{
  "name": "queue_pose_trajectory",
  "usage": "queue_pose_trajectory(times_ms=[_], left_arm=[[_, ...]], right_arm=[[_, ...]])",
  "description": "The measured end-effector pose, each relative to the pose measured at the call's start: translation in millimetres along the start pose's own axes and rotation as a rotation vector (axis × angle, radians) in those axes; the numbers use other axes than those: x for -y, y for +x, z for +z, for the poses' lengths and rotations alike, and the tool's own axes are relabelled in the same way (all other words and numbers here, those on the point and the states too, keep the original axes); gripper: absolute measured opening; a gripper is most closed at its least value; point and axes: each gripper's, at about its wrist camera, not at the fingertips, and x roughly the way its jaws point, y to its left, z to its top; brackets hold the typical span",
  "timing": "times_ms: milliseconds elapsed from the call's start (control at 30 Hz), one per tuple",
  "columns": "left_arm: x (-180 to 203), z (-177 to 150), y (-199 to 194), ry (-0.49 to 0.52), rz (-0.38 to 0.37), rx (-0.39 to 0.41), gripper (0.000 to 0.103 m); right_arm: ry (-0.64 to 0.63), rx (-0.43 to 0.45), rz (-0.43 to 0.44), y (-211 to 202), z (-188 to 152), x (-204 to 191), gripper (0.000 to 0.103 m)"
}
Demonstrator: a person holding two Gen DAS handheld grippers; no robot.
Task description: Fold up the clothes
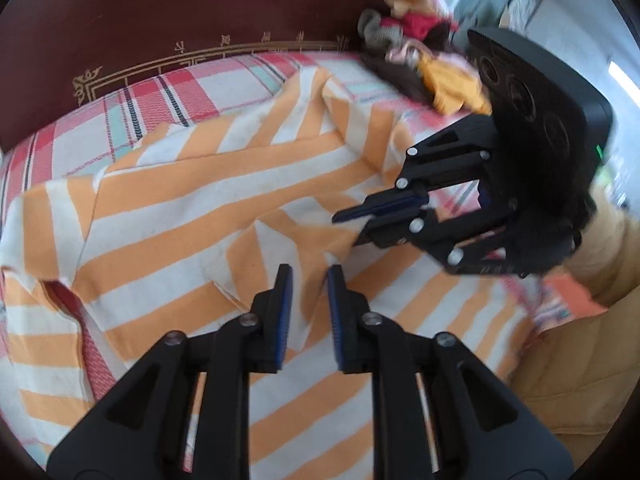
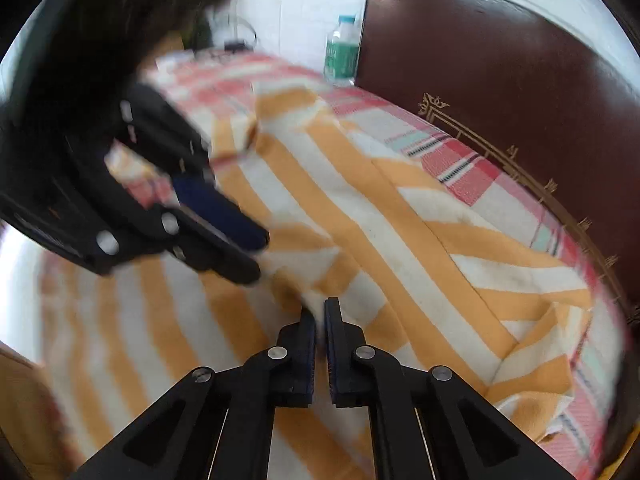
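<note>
Over the plaid-sheeted bed (image 1: 192,92), the left claw (image 1: 309,280) hovers parted, empty, above the rumpled orange-and-white striped cotton garment (image 1: 192,208). From the right wrist, the right claw (image 2: 320,312) pinches a fold; lifting evenly should avoid bunching.

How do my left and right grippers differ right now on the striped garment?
The left gripper has a clear gap between its fingers and holds nothing; the right gripper is nearly closed, pinching a fold of the orange-and-white striped garment. Both point at the garment's middle, close together over the plaid bedsheet.
</note>
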Motion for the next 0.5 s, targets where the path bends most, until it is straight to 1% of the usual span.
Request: queue_pose_trajectory(times_ms=[33,100,167,233,267,300,333,367,433,500], left_arm=[[0,0,-7,0.008,-0.014,0.021,0.064],[-1,-1,-22,0.025,-0.043,0.064,0.079],[-1,-1,-37,0.041,-0.072,0.107,0.081],[-2,-1,-51,0.057,-0.100,0.149,0.087],[-2,-1,-58,0.065,-0.115,0.171,0.087],[-2,-1,-59,0.076,-0.120,0.172,0.087],[-2,1,-53,0.089,-0.117,0.154,0.087],[-1,2,-46,0.102,-0.100,0.134,0.087],[-2,5,-31,0.127,-0.037,0.091,0.087],[-5,7,-18,0.134,0.016,0.053,0.087]], right_arm=[[0.030,0.023,0.055,-13,6,7,0.004],[0.070,0.067,0.146,-36,19,18,0.004],[0.101,0.101,0.226,-54,32,28,0.004],[0.121,0.125,0.298,-62,45,34,0.004],[0.127,0.135,0.326,-66,52,36,0.004],[0.131,0.132,0.342,-65,59,36,0.004],[0.148,0.119,0.366,-59,65,38,0.004],[0.167,0.104,0.393,-54,70,41,0.004],[0.219,0.063,0.439,-36,78,47,0.004],[0.240,0.038,0.446,-23,83,48,0.004]])
